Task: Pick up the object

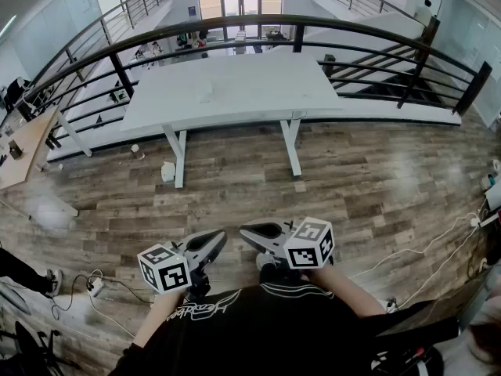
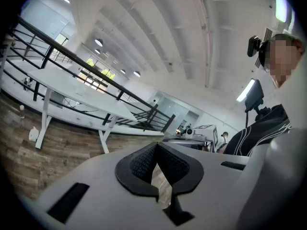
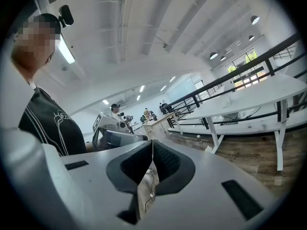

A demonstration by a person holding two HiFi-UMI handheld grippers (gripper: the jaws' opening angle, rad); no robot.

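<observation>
A white table (image 1: 235, 88) stands across the wooden floor, far ahead of me, and a small pale object (image 1: 206, 92) lies on its top. I hold both grippers close to my body, tips turned toward each other. The left gripper (image 1: 218, 241) has its jaws closed together with nothing between them, as the left gripper view shows (image 2: 156, 145). In the same way, the right gripper (image 1: 247, 232) is shut and empty in its own view (image 3: 152, 143). The table also shows in the left gripper view (image 2: 62, 87) and in the right gripper view (image 3: 254, 97).
A black curved railing (image 1: 258, 26) runs behind the table. A white jug (image 1: 167, 172) sits on the floor by the left table leg. A wooden desk (image 1: 23, 151) stands at the left, and cables (image 1: 438, 245) trail on the floor at the right.
</observation>
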